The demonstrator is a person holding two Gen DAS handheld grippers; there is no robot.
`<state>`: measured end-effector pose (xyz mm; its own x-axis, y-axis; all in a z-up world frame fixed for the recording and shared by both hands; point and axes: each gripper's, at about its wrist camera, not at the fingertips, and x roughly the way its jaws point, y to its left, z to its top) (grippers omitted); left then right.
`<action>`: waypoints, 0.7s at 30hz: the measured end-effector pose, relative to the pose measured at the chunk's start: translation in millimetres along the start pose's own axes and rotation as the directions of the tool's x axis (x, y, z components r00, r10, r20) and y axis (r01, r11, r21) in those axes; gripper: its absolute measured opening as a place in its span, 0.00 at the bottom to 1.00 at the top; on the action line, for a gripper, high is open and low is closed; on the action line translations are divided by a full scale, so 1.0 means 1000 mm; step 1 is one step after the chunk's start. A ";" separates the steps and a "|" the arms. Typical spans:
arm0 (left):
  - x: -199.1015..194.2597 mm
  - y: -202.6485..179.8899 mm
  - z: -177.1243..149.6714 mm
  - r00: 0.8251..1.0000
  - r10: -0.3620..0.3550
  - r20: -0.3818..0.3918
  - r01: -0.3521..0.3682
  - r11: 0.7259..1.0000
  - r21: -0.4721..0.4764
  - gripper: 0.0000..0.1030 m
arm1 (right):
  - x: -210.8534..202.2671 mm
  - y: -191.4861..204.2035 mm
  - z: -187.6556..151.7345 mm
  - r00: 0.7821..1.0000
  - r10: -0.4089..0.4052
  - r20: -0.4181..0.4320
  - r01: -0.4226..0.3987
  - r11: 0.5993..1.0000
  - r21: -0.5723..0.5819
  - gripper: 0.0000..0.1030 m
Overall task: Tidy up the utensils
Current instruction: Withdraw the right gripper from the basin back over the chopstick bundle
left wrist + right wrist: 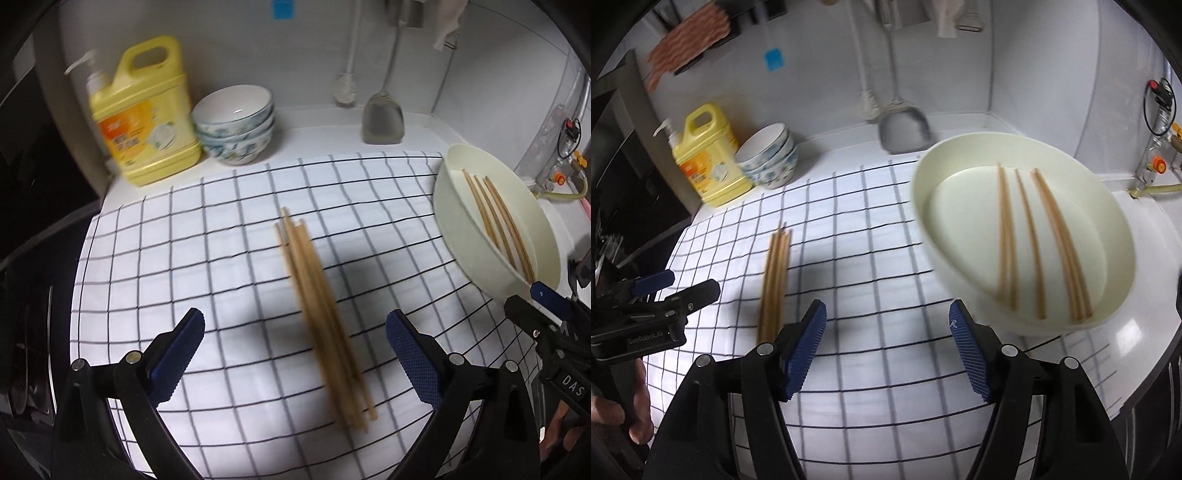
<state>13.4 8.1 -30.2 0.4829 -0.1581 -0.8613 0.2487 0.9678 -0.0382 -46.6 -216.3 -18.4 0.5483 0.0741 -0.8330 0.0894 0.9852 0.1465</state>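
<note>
Several chopsticks (1038,243) already lie in the cream tray (1115,295), a bundle (321,314) waits on the checked cloth (184,240), left gripper (295,350) and right gripper (888,347) both gaping wide, empty.

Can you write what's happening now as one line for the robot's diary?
left gripper: open, empty | right gripper: open, empty | loose chopsticks: on cloth | basin: holds chopsticks

Each handheld gripper, left gripper (295,354) and right gripper (887,349), is showing black plastic arms with silver pivot screws. Ridged blue pads (807,349) are lining the fingers, one bearing a letter R; white lettering is marking the black bodies.
</note>
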 end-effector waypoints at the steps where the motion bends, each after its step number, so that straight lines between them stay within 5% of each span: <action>1: 0.000 0.005 -0.003 1.000 -0.004 -0.001 0.004 1.000 -0.005 0.94 | 0.001 0.004 -0.002 1.000 0.001 -0.004 -0.001 1.000 -0.004 0.64; 12: 0.007 0.049 -0.033 0.999 0.050 -0.019 -0.052 0.993 -0.109 0.94 | 0.020 0.032 -0.024 0.998 0.048 -0.040 -0.051 0.996 -0.073 0.64; 21: 0.012 0.059 -0.055 0.985 0.169 -0.043 -0.174 0.963 -0.204 0.94 | 0.062 0.039 -0.033 0.983 0.146 -0.113 -0.163 0.975 -0.153 0.64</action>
<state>-12.7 73.9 -70.4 0.4811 0.0161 -0.8765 -0.0157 0.9998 0.0097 -35.9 -168.1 -82.0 0.4580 0.2345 -0.8575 -0.1289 0.9719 0.1969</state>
